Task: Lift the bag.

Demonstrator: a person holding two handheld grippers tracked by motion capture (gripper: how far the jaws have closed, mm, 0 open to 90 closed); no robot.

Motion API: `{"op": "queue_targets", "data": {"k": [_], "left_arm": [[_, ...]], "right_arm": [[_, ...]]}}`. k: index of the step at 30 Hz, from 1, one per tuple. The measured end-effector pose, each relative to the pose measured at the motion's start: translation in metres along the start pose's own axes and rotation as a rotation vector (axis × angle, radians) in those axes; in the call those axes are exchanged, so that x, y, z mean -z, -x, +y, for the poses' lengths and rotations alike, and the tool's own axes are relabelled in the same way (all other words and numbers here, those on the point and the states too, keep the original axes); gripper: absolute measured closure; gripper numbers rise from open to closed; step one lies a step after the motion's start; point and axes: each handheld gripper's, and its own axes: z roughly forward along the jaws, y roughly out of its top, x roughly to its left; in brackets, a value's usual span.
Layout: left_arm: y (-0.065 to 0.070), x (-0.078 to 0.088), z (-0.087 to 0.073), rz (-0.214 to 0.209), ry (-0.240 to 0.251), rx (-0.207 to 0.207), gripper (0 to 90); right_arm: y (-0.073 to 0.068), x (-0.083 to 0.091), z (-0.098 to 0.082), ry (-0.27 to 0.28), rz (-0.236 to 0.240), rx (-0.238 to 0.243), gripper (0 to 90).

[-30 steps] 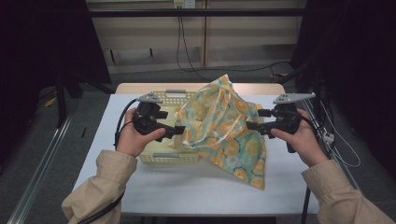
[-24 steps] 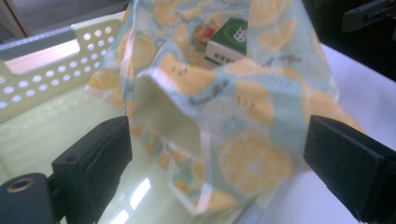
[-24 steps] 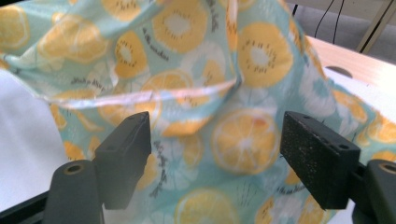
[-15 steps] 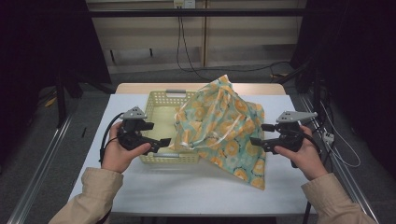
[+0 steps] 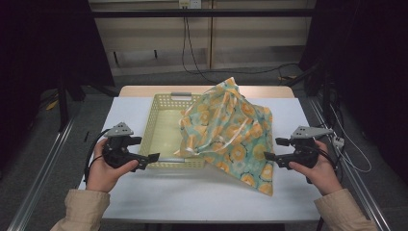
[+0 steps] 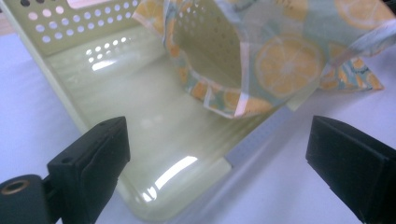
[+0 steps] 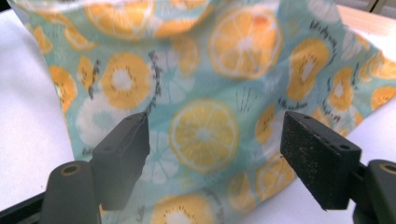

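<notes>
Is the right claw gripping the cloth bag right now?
No, the right claw is open, its jaws spread apart in front of the cloth bag without touching it.

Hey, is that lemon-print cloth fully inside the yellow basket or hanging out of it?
Partly out. The cloth drapes over the basket rim's right side, its lower corner lying on the white table.

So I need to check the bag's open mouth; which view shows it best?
The left gripper view: the fruit-print bag's opening faces it, above the basket floor. The high view shows the whole bag from above; the right gripper view shows the bag's printed outside.
</notes>
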Motion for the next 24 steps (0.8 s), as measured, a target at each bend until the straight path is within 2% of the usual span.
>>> {"op": "queue_targets", "data": {"k": [6, 10, 20, 24], "left_arm": [[-0.003, 0.004, -0.017, 0.004, 0.008, 0.024, 6.2], [-0.004, 0.005, -0.026, 0.022, 0.006, 0.032, 6.2], [-0.005, 0.007, -0.042, 0.047, 0.01, 0.041, 6.2], [-0.006, 0.007, -0.048, 0.039, 0.014, 0.056, 6.2]], "right_arm": [[-0.004, -0.003, -0.013, -0.017, -0.003, 0.006, 23.0], [-0.005, -0.003, -0.019, -0.011, -0.004, 0.006, 23.2], [-0.009, -0.004, -0.031, -0.019, -0.008, 0.01, 23.0], [-0.009, -0.004, -0.035, -0.021, -0.012, 0.008, 23.0]]}}
